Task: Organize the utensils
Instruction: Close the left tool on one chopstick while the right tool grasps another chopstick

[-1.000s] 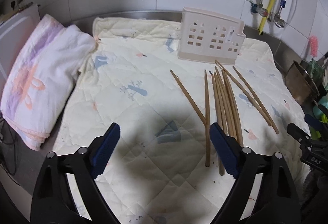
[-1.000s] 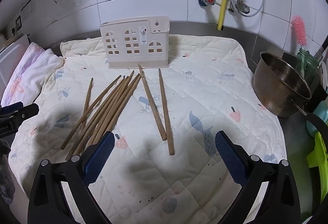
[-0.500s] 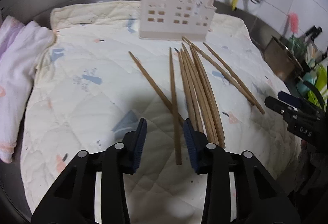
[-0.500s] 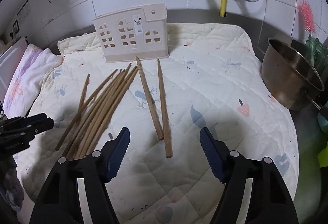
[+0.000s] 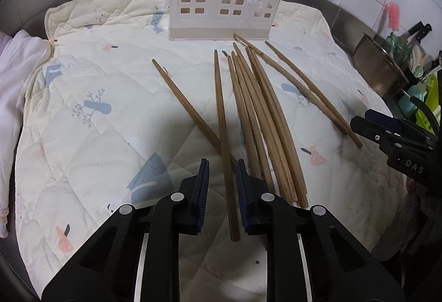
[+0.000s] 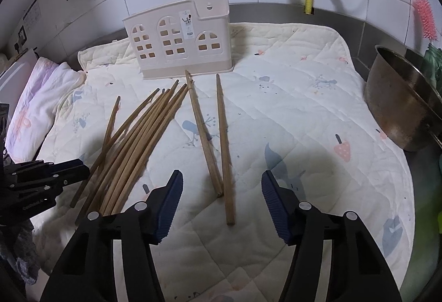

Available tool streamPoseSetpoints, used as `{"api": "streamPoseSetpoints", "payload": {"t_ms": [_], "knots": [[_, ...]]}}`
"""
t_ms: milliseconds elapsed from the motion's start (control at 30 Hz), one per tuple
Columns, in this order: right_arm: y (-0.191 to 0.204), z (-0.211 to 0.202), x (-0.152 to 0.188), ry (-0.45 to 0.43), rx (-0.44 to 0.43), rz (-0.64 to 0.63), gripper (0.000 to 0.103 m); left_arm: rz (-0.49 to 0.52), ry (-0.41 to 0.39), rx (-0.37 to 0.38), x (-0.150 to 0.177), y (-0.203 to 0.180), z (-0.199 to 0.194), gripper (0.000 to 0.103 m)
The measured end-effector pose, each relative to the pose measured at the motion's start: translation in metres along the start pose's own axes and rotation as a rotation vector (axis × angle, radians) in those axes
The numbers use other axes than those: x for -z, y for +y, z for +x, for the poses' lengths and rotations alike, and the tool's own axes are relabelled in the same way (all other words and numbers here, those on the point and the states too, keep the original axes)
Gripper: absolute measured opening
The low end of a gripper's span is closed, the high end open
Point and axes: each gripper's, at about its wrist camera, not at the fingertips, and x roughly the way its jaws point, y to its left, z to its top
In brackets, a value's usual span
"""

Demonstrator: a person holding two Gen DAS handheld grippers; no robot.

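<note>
on the far left a folded towel (image 5: pixel 13 86) sits at the edge of the quilted mat (image 5: pixel 91 153) that covers the bench. a second ago our left gripper (image 5: pixel 222 186) hung wide open over bare mat; now it has dropped and slid across, and its jaws are closing around a single chopstick (image 5: pixel 224 136) that lies between them, a sliver of daylight on each side, so no pinch yet as far as we can see. just right of it the main bundle of chopsticks (image 5: pixel 265 130) lies fanned on the mat, tips aimed at the cream utensil holder (image 5: pixel 223 4), which stands upright at the back with nothing visible inside. moving right, our right gripper (image 6: pixel 222 202) has come down too, and its jaws are closing but sit well apart, straddling the near ends of a separate pair of chopsticks (image 6: pixel 215 142) without touching them. a steel pot (image 6: pixel 400 108) stands off the mat at the far right. so we judge both hands have picked their targets and the first lifts toward the holder are about to start; nothing is sorted yet.
</note>
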Motion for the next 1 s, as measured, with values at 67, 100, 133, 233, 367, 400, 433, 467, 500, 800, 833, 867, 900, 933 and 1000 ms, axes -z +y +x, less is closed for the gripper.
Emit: {"api": "streamPoseSetpoints", "payload": {"t_ms": [67, 100, 133, 233, 367, 400, 433, 467, 500, 800, 833, 867, 900, 933, 1000], "knots": [[0.000, 0.002, -0.001, 0.002, -0.001, 0.001, 0.056, 0.000, 0.004, 0.002, 0.000, 0.002, 0.003, 0.017], [0.000, 0.002, -0.001, 0.003, -0.001, 0.002, 0.056, 0.001, 0.007, 0.003, 0.000, 0.002, 0.004, 0.017], [-0.001, 0.003, -0.001, 0.004, -0.002, 0.004, 0.055, 0.004, 0.010, 0.001, 0.000, 0.002, 0.006, 0.015], [-0.002, 0.005, -0.002, 0.007, -0.001, 0.008, 0.054, 0.007, 0.026, -0.002, 0.000, 0.002, 0.009, 0.012], [-0.002, 0.006, -0.003, 0.009, -0.003, 0.007, 0.052, 0.002, 0.026, 0.007, 0.000, 0.004, 0.010, 0.012], [-0.002, 0.007, -0.003, 0.010, -0.003, 0.005, 0.052, 0.005, 0.028, 0.005, 0.000, 0.004, 0.010, 0.012], [-0.002, 0.008, -0.003, 0.011, -0.004, 0.002, 0.052, 0.005, 0.030, 0.003, 0.000, 0.004, 0.011, 0.012], [-0.002, 0.009, -0.003, 0.013, -0.007, 0.002, 0.051, 0.004, 0.033, 0.001, 0.000, 0.005, 0.012, 0.012], [-0.001, 0.010, -0.004, 0.013, -0.012, 0.003, 0.049, 0.003, 0.033, 0.000, 0.000, 0.005, 0.013, 0.012], [0.001, 0.011, -0.008, 0.017, -0.040, 0.001, 0.030, 0.009, -0.005, -0.002, -0.003, 0.008, 0.001, 0.005], [0.002, 0.009, -0.008, 0.010, -0.044, -0.003, 0.029, 0.010, -0.012, -0.001, -0.004, 0.008, -0.001, 0.005], [0.004, 0.007, -0.009, 0.005, -0.048, -0.011, 0.029, 0.011, -0.019, -0.002, -0.005, 0.008, -0.003, 0.005], [0.007, 0.007, -0.011, 0.003, -0.055, -0.026, 0.028, 0.013, -0.028, -0.002, -0.006, 0.009, -0.006, 0.005], [0.009, 0.007, -0.012, 0.004, -0.058, -0.036, 0.027, 0.013, -0.034, -0.003, -0.007, 0.009, -0.008, 0.005], [0.016, 0.011, -0.015, 0.010, -0.061, -0.066, 0.024, 0.013, -0.044, -0.006, -0.010, 0.010, -0.012, 0.005]]}}
